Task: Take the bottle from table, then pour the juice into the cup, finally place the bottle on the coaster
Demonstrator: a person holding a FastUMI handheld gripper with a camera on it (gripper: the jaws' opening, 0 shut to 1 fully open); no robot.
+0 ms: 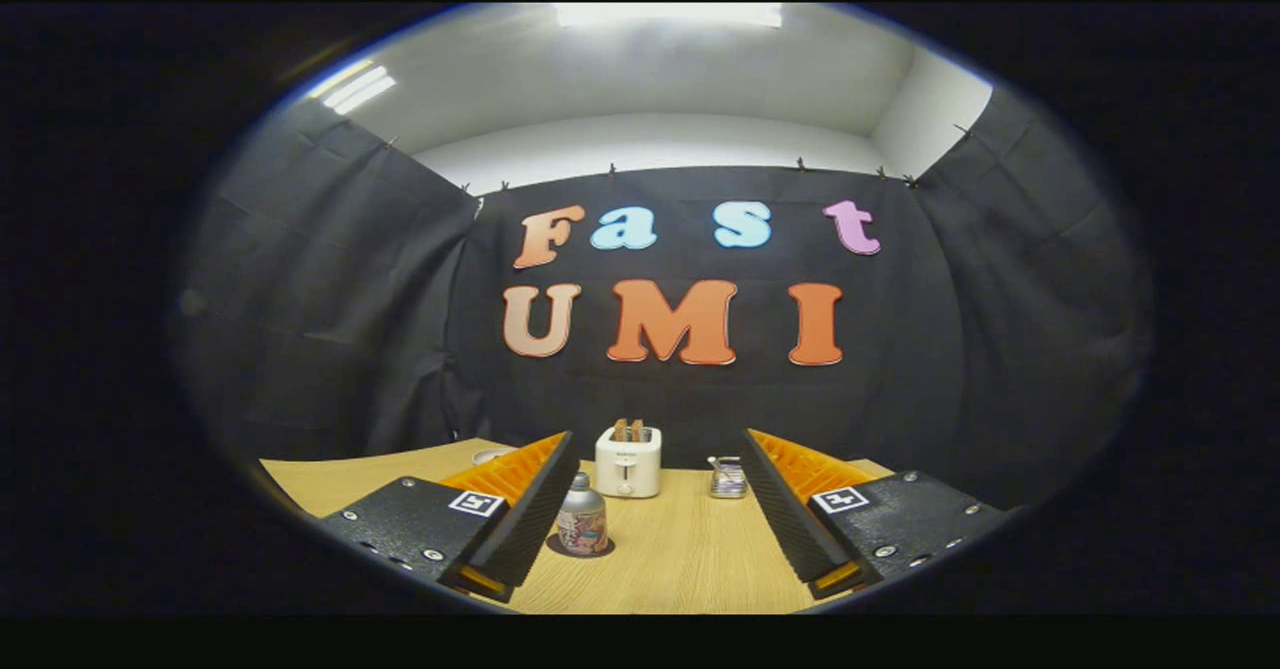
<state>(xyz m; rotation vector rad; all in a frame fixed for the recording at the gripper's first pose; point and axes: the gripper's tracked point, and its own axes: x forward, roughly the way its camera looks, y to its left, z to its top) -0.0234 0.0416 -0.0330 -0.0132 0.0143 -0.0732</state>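
The gripper fingers stand wide and empty, with the bottle on its coaster just inside the left finger. Swinging left could tip it, I judge. The toaster sits farther back.

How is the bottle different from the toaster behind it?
The bottle is silvery with a colourful label; the toaster is plain white. The bottle is round with a narrow top; the toaster is boxy. The bottle stands on a dark coaster by one finger of the open gripper; the toaster sits straight on the table, farther back. Both stand upright.
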